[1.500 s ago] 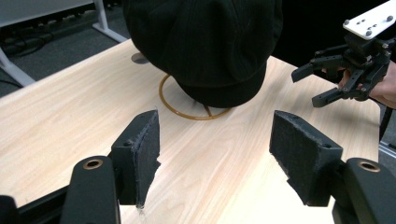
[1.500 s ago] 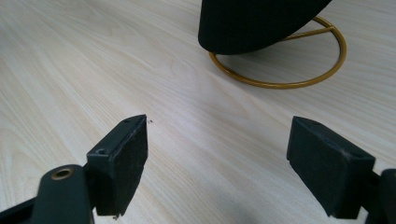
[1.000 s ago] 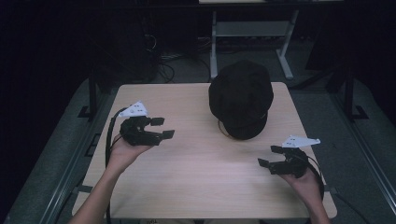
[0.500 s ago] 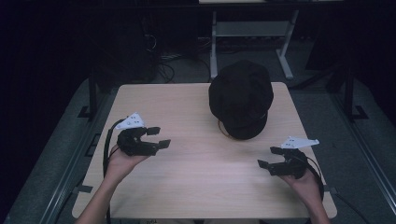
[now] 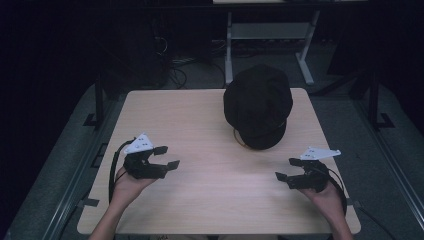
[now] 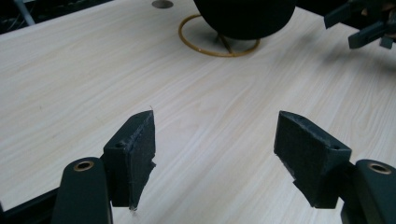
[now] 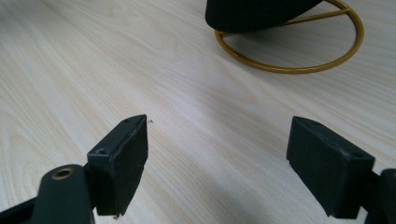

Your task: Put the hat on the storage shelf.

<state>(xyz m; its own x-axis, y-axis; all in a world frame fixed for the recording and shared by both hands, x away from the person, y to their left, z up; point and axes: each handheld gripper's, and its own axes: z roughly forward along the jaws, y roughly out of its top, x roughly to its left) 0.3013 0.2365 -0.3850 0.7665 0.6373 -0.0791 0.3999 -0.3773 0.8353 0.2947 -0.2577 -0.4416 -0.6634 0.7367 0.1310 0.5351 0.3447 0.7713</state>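
— pale wood worktop (image 5: 210, 125), one item on it: a black hat (image 5: 257, 105) on a brass wire stand (image 7: 299, 51), toward the far right of the surface. stand's ring base flat on the wood.

— and the grippers?

— left gripper (image 5: 162, 157) low over the near left of the worktop, held in the person's left hand (image 5: 127, 185). jaws wide, have just been opening, nothing between them but bare wood. well apart from the hat.

— right side?

— right gripper (image 5: 287, 179) at the near right, in the right hand (image 5: 327, 195), jaws wide too and empty. it points toward the stand, near it, not touching.

— contact with the hat?

— none from either gripper.
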